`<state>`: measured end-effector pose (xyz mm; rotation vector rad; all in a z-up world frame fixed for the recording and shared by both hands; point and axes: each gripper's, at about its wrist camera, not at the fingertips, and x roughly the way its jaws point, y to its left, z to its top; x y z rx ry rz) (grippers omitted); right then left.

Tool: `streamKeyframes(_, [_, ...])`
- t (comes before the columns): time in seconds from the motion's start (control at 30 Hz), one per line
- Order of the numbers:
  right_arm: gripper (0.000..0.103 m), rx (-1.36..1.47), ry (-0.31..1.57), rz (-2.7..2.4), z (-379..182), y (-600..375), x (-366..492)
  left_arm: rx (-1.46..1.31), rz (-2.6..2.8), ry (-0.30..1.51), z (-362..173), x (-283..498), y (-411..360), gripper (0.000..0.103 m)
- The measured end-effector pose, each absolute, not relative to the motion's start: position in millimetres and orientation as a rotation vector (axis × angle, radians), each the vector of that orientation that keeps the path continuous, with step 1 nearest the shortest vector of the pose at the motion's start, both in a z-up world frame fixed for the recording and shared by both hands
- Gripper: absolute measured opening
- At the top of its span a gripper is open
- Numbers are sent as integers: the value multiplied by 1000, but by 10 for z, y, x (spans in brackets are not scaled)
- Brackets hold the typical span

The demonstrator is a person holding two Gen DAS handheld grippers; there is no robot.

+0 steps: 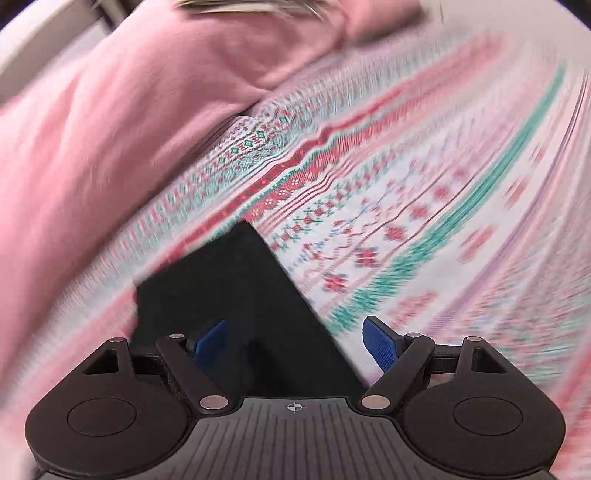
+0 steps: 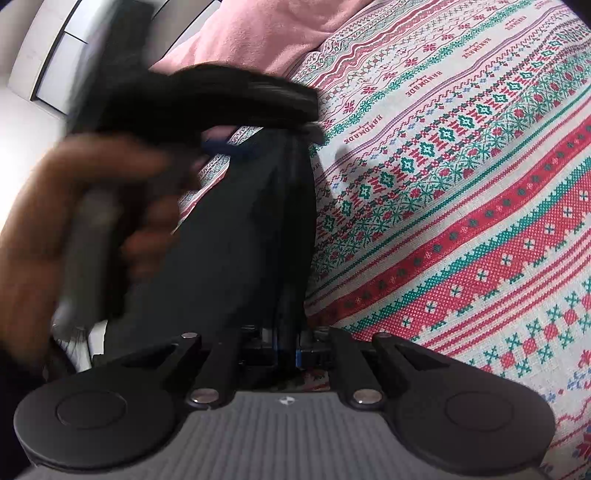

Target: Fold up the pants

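Note:
The black pants [image 1: 236,295] lie on a patterned bedspread [image 1: 424,184]; a dark pointed part of them reaches between my left gripper's [image 1: 295,341] blue fingers [image 1: 380,347], which stand wide open. The left wrist view is blurred by motion. In the right wrist view my right gripper [image 2: 286,349] is shut on the pants [image 2: 251,240], which stretch away from it. The left gripper [image 2: 236,107] shows there too, blurred, held in a hand [image 2: 74,206] over the far end of the pants.
A pink blanket [image 1: 110,129] lies bunched at the far left of the bed, also in the right wrist view [image 2: 251,33]. The bedspread [image 2: 461,184] has red, green and white bands. A white wall and dark frame [image 2: 48,55] lie beyond.

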<state>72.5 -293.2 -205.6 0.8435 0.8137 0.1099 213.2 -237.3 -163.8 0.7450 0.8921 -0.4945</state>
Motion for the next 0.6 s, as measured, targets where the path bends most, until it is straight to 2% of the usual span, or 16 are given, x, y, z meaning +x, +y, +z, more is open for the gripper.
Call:
streamKeyframes(0.03, [6,839,813,114,-2041,-2934,727,814,-465,874,-1706,2134,-2447,79])
streamKeyframes(0.07, [6,833,812,118,-2022,-2936,725,847,-446,851,-1731,2136,-2476,72])
streamKeyframes(0.1, [5,830,808,126,-1998,-2939,719,862,-426,850,-1734,2164,-2467,43])
streamKeyframes(0.13, [5,829,802,139,-1972,-2945,715,849,-409,878,-1725,2214,-2449,18])
streamKeyframes(0.23, [4,850,796,155,-1928,-3007,717,756,-392,910,-1619,2297,-2347,2])
streamKeyframes(0.43, [4,768,728,126,-1663,-3228,651,522,-421,849,-987,2284,-2308,0])
streamKeyframes(0.6, [4,573,577,-57,-1280,-3624,373,343,-534,793,-433,2144,-2480,0])
